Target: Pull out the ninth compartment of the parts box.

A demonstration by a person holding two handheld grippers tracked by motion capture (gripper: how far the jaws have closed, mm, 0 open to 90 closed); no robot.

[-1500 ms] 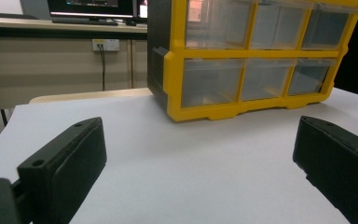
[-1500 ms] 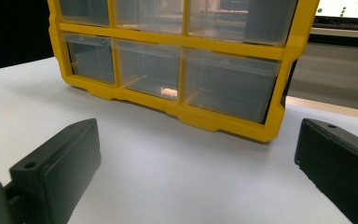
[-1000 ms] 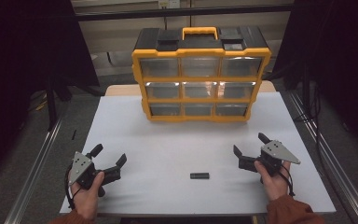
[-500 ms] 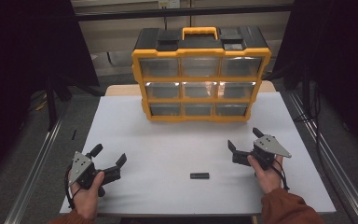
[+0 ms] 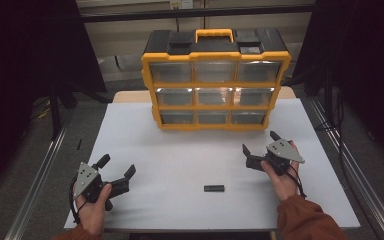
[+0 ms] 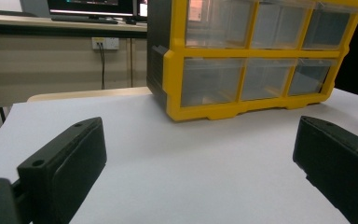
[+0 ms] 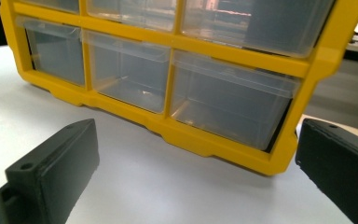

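Observation:
A yellow and black drawer organizer [image 5: 215, 85] with clear drawers stands at the back of the white table [image 5: 145, 135]. A small black bar [image 5: 214, 188] lies flat near the front middle. My left gripper [image 5: 117, 165] rests low at the front left, open and holding nothing. My right gripper [image 5: 259, 142] is open at the right, a short way in front of the organizer's bottom right corner. In the right gripper view the bottom right clear drawer [image 7: 230, 100] is close ahead between the spread jaws. The left gripper view has the organizer [image 6: 247, 70] farther off.
Metal rails [image 5: 35, 180] run along both sides of the table. A desk with a monitor [image 6: 91, 7] and a wall socket [image 6: 105, 43] stands behind the table. Bare white tabletop [image 6: 191, 154] lies between the grippers and the organizer.
My right gripper has moved forward and a little left, closer to the organizer's bottom right drawers. The left gripper and the black bar have stayed put.

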